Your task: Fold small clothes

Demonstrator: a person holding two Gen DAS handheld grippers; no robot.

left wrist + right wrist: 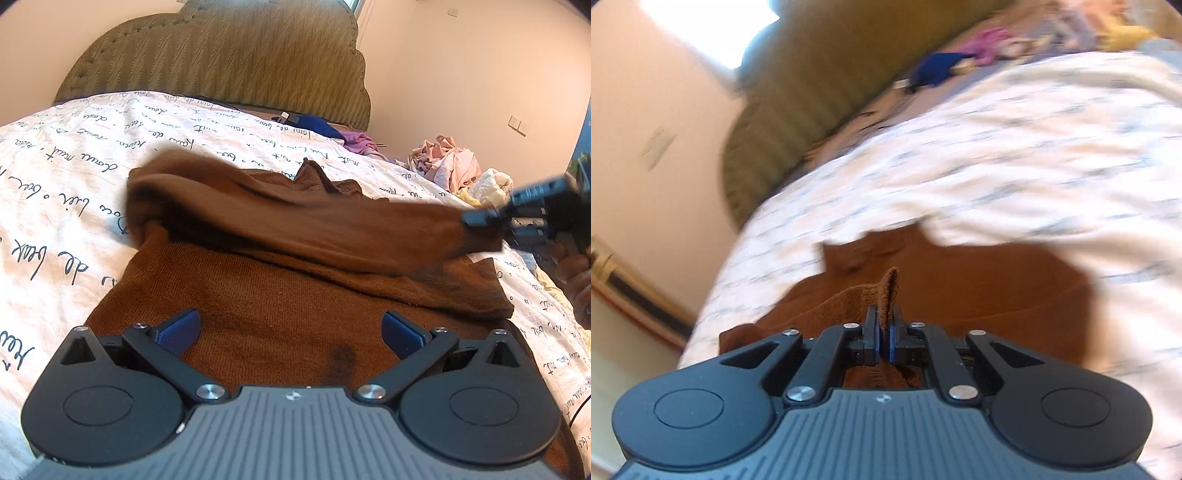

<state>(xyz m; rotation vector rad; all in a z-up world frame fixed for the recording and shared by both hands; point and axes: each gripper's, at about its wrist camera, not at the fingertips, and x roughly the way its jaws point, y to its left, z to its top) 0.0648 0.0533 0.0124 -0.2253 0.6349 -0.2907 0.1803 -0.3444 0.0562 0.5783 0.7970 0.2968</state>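
1. The brown knitted garment [295, 295] lies across the middle of the bed, on the white quilt printed with black handwriting [74, 177], its far end pointing toward the olive padded headboard [221, 55].
2. My right claw [885, 332] is clamped on a pinch of the brown knit, jaws pressed together with cloth standing up between them. In the left view it holds a long sleeve-like fold stretched above the body of the garment, toward the quilt's right edge.
3. My left claw [291, 328] is spread wide, gripping nothing, low over the garment's near hem.
4. I judge this is a sleeve fold in progress.
5. Next I would lay the fold flat across the body, let go, then use my left claw on the hem.
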